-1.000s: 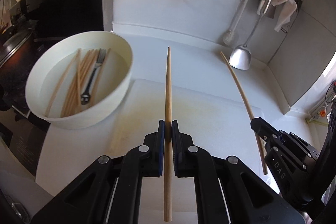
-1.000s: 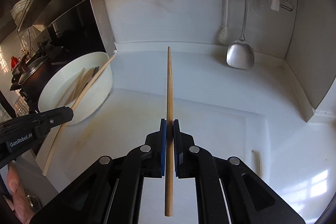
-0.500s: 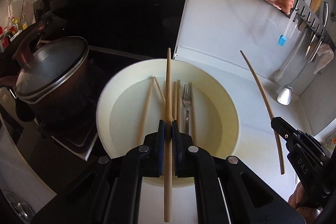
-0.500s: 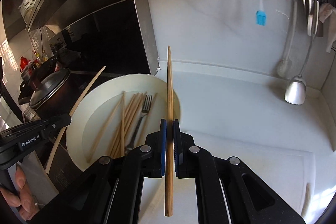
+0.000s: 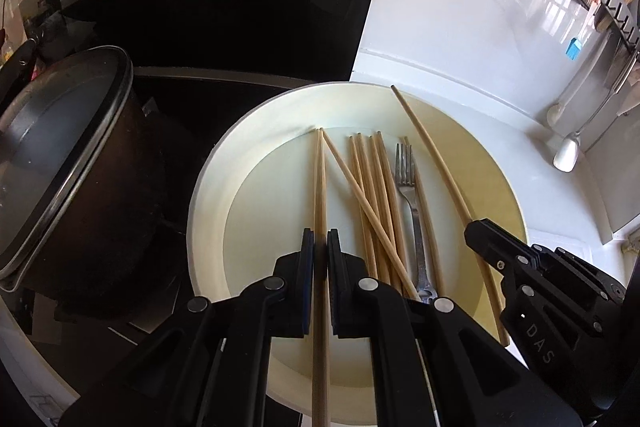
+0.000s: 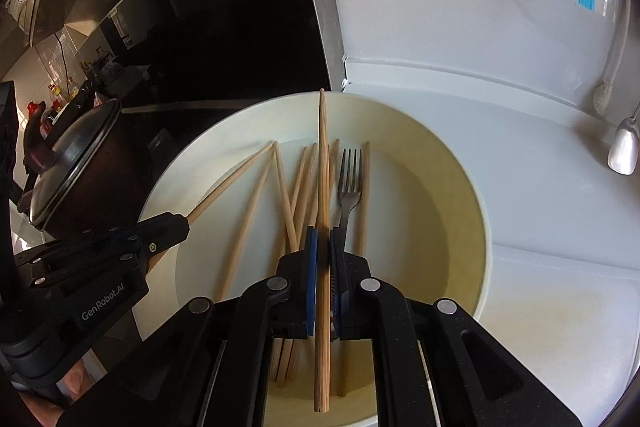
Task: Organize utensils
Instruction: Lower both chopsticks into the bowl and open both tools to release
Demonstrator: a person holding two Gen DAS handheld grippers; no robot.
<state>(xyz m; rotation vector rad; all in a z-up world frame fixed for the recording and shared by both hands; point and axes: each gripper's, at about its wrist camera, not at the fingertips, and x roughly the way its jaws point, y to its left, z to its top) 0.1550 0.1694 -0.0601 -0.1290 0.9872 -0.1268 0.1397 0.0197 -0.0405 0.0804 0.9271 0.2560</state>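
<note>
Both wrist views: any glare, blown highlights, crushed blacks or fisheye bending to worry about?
Left wrist view: window glare on the white wall; black panel behind the pot is crushed dark; bowl evenly lit. Right wrist view: same dark panel, fisheye curves the counter edge; bowl rim slightly soft.

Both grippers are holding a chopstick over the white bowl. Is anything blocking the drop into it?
Nothing visible blocks it. The round white bowl is open-topped, holding only loose wooden chopsticks and a metal fork. The left gripper and right gripper each clamp one chopstick above it. The dark lidded pot sits beside, clear.
</note>
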